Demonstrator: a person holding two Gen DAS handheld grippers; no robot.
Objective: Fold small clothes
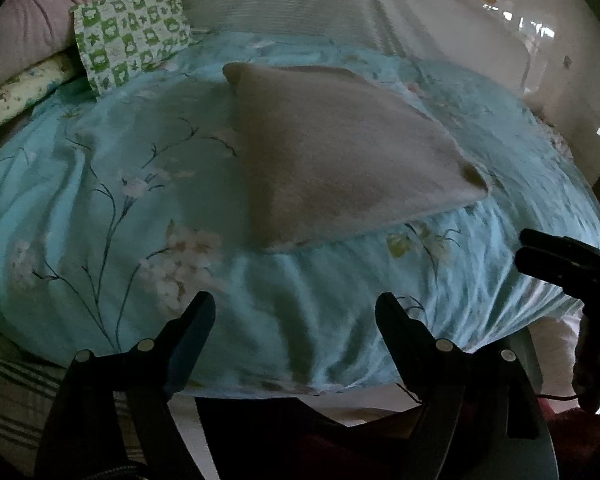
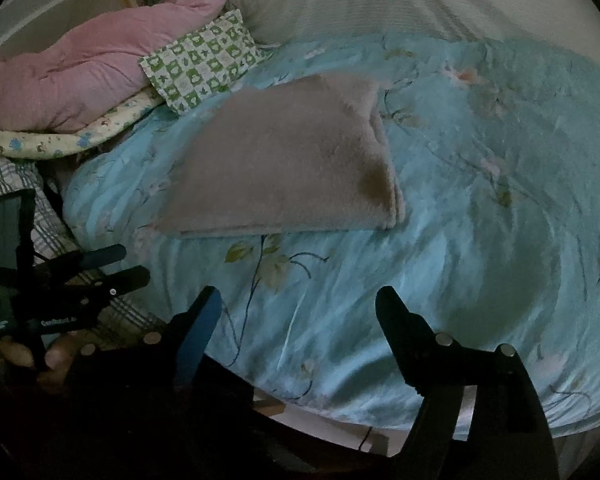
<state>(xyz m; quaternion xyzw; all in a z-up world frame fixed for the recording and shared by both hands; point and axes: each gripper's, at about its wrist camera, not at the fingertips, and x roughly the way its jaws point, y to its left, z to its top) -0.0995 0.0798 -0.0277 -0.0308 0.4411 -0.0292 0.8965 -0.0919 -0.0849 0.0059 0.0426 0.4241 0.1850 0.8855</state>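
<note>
Now the folded beige fleece cloth lies flat on the light blue flowered bed sheet, near the green checked pillow, while the left gripper and the right gripper both stand wide apart and empty above the sheet.

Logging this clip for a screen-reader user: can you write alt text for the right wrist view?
A folded beige cloth lies on a light blue floral bedspread, apart from the open, empty right gripper in the foreground. Behind it sit a green checked pillow and a pink quilt; the left gripper shows at the left edge.
</note>
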